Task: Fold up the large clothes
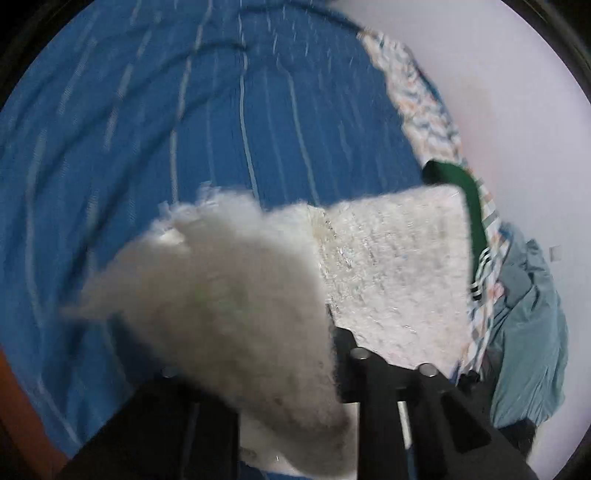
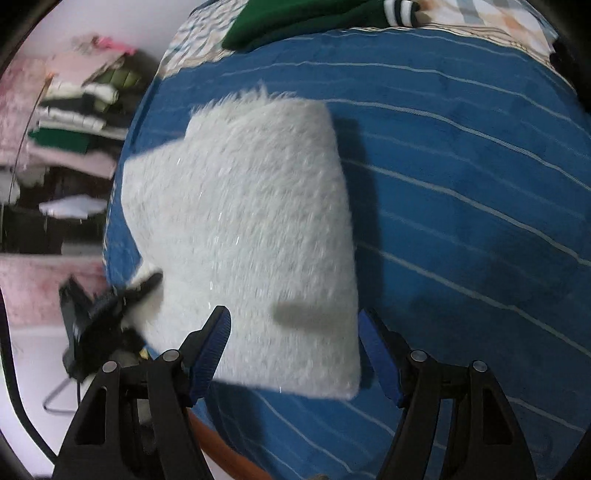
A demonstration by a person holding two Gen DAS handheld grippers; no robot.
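A white fluffy garment lies folded into a rough rectangle on the blue striped bedspread. My right gripper is open just above its near edge, blue pads apart, holding nothing. My left gripper shows at the garment's left corner, shut on the white fabric. In the left wrist view a fluffy fold of the garment fills the space between the fingers and hides the tips; the rest of the garment stretches to the right over the bedspread.
A dark green garment lies at the far edge of the bed on a patterned sheet. A teal cloth is heaped by the white wall. Stacked folded clothes stand beside the bed, left.
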